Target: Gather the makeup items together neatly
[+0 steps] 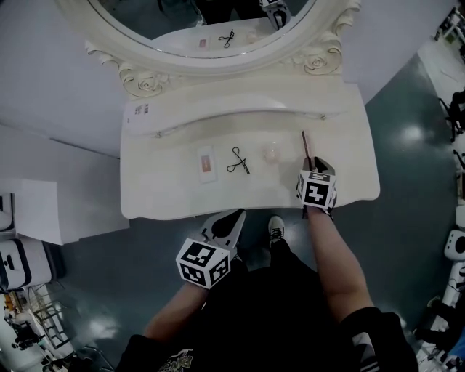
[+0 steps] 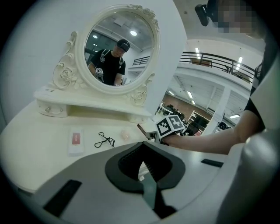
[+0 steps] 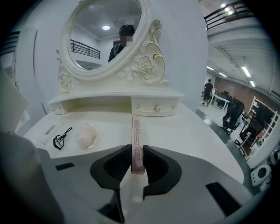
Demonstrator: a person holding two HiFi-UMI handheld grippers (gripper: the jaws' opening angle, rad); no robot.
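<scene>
A white vanity tabletop [image 1: 167, 196] with an ornate oval mirror [image 1: 203, 22] at its back is seen from above. The right tool [image 1: 314, 173] is over the tabletop's right front part, its jaws closed to a narrow gap on the near end of a slim pink box [image 1: 306, 147]. The box sticks straight out from the jaws toward the back of the tabletop. It is unclear whether its far end touches the surface. Three other items lie in a loose row to the left of the box, each apart from the next. Nearest is a pale puff in clear wrap [image 1: 270, 152], then a black eyelash curler [image 1: 237, 160], then a flat white packet with a pink panel [image 1: 205, 163]. The left tool [image 1: 229, 220] hovers at the tabletop's front edge, below the curler, well apart from every item. Its jaws are drawn almost together with nothing between them.
</scene>
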